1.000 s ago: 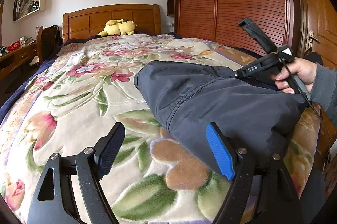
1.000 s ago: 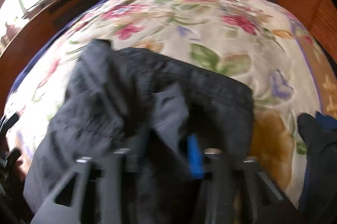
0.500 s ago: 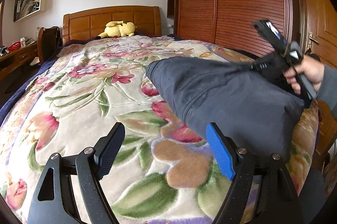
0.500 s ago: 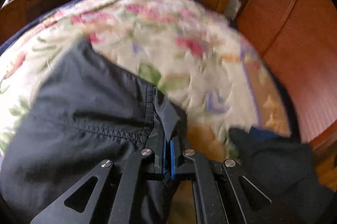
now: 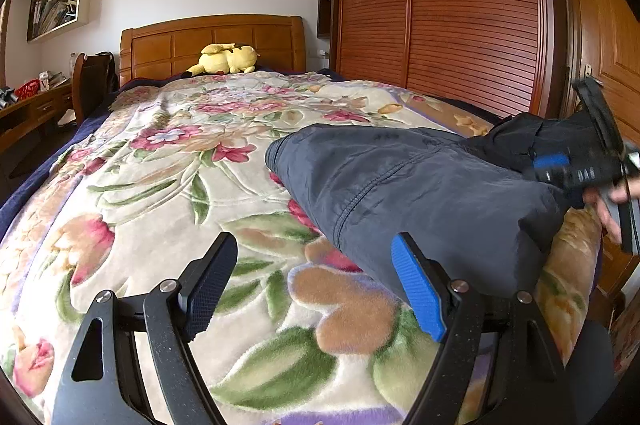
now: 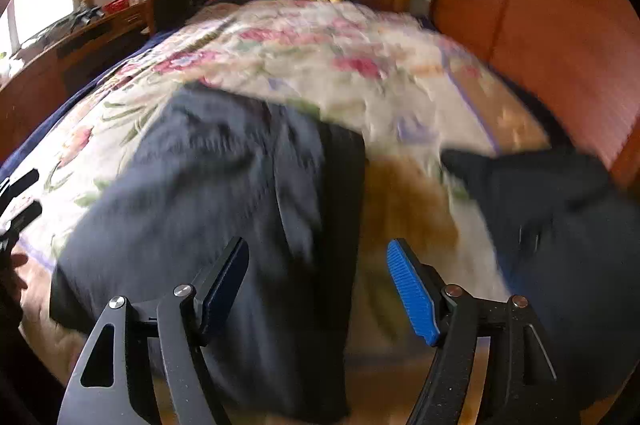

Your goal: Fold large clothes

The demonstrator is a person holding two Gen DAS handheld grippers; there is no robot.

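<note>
A dark navy garment (image 5: 420, 185) lies folded on the floral bed cover (image 5: 180, 185), near the bed's right front corner. It also fills the lower left of the right wrist view (image 6: 224, 193), blurred. My left gripper (image 5: 316, 285) is open and empty, low over the bed cover just left of the garment's near edge. My right gripper (image 6: 318, 285) is open and empty above the garment's right edge. It shows in the left wrist view (image 5: 580, 169) at the garment's far right end. A second dark garment (image 6: 560, 217) lies to the right.
A yellow plush toy (image 5: 226, 59) rests against the wooden headboard (image 5: 212, 37). A wooden wardrobe (image 5: 440, 5) runs along the bed's right side. A desk (image 5: 28, 109) and a chair (image 5: 94, 81) stand to the left.
My right gripper, shut on the dark garment half a second ago, has opened and let go. The garment has dropped flatter onto the bed. My left gripper has stayed still and open.
</note>
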